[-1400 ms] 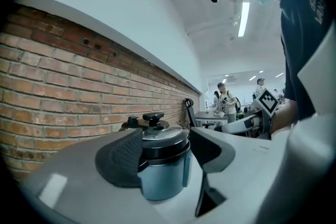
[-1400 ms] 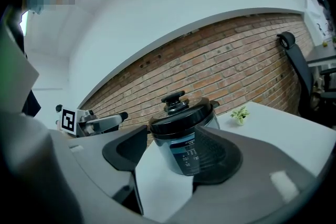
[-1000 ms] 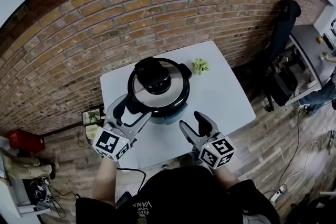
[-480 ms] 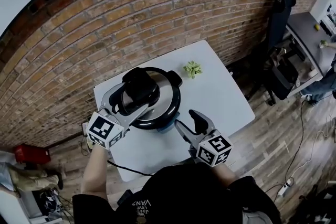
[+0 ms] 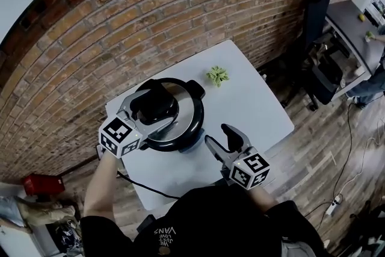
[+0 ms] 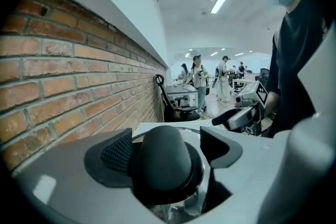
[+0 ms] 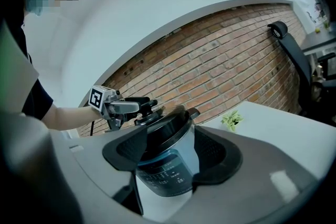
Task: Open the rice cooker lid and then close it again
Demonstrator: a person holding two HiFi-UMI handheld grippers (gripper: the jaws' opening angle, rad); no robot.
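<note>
Now the left tongs [image 5: 153, 110], jaws just spread wide, straddle the lid knob [image 6: 164, 157], apparently to lift it, while the rice cooker [image 7: 167, 165] stands just ahead of the released right tongs [image 5: 218, 134]

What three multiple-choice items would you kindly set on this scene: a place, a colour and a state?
1. Where does the green sprig lie? A on the white table beyond the rice cooker; B on the lid; C on the floor.
2. What colour is the lid knob? A red; B black; C white.
3. How is the left gripper? A shut on the cord; B open around the knob; C shut beside the cooker.
Key: 1 A, it rests on tabletop past the cooker; 2 B, the knob shows black; 3 B, its jaws have just been opening, the knob between them.
</note>
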